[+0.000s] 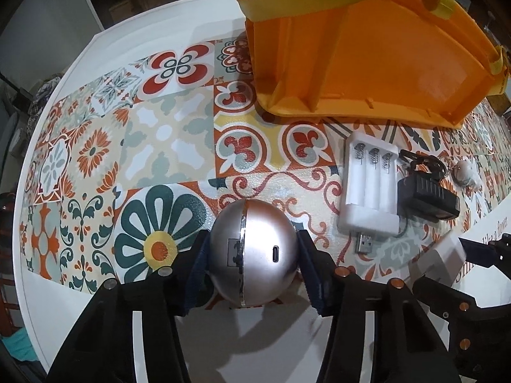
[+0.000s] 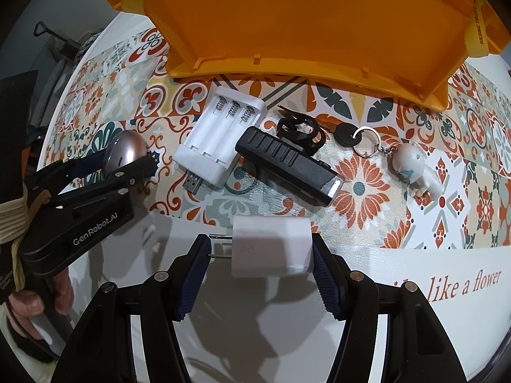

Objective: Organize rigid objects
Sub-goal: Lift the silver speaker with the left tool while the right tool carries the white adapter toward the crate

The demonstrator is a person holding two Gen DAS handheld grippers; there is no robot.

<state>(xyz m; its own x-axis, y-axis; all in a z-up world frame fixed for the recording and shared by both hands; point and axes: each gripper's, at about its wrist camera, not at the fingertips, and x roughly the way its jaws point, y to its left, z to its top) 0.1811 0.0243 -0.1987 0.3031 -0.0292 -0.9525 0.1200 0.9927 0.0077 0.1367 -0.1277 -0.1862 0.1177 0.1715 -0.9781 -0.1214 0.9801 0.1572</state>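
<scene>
Left gripper [image 1: 254,261] clamped on silver ball [image 1: 252,252]. Right gripper [image 2: 260,252] closed on white plug [image 2: 271,247]; charger [image 2: 220,137] at eleven o'clock, orange bin [image 2: 303,32] at twelve.

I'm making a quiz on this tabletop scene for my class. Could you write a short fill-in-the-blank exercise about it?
1. The left gripper is shut on a silver ____-shaped gadget.
2. The white battery charger has ____ empty slots.
3. The right gripper holds a white ____ adapter.
4. The bin behind the items is ____.

Missing words: egg; three; plug; orange
</scene>
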